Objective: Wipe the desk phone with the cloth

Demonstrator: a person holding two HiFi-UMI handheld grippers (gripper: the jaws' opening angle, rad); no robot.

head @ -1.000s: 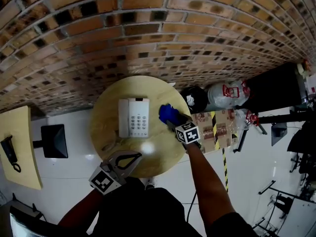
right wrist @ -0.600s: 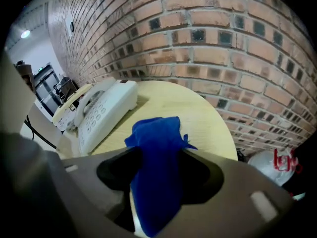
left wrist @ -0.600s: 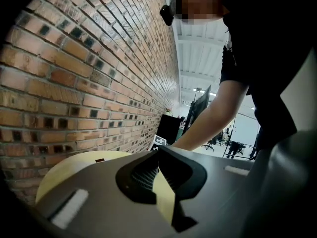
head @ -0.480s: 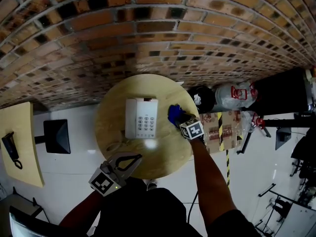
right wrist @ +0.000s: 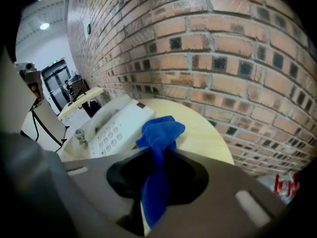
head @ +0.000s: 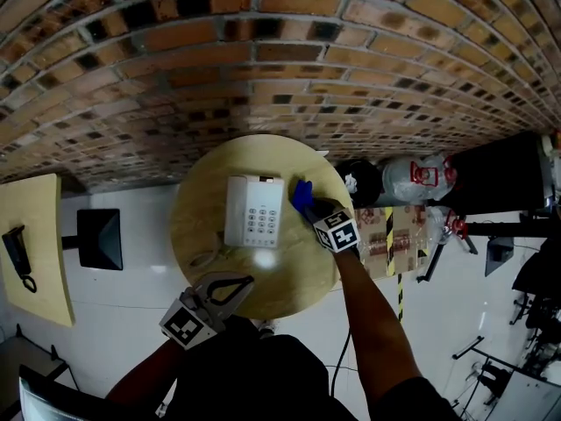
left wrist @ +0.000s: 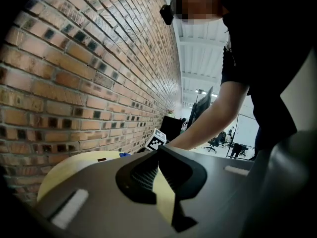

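Note:
A white desk phone [head: 254,210] lies on the round wooden table [head: 280,274]; its keypad and handset also show in the right gripper view [right wrist: 114,128]. My right gripper [head: 308,207] sits at the phone's right edge. Its jaws have just been closing and now pinch the blue cloth [head: 301,193]. In the right gripper view the cloth [right wrist: 161,130] bunches up past the right gripper's [right wrist: 159,150] tips, beside the phone. My left gripper [head: 244,280] hovers over the table's near edge, fingertips together, holding nothing. The left gripper view shows the same, the left gripper [left wrist: 158,151] shut and empty.
A brick wall [head: 263,68] runs behind the table. The phone's coiled cord [head: 203,257] lies at its near left. A second table with a black handset [head: 17,253] and a dark box [head: 98,238] stand left. Bags [head: 408,178] and a carton stand right.
My right gripper has slid left with the blue cloth, from a gap beside the phone up to its right edge. The left gripper has stayed near the table's front edge.

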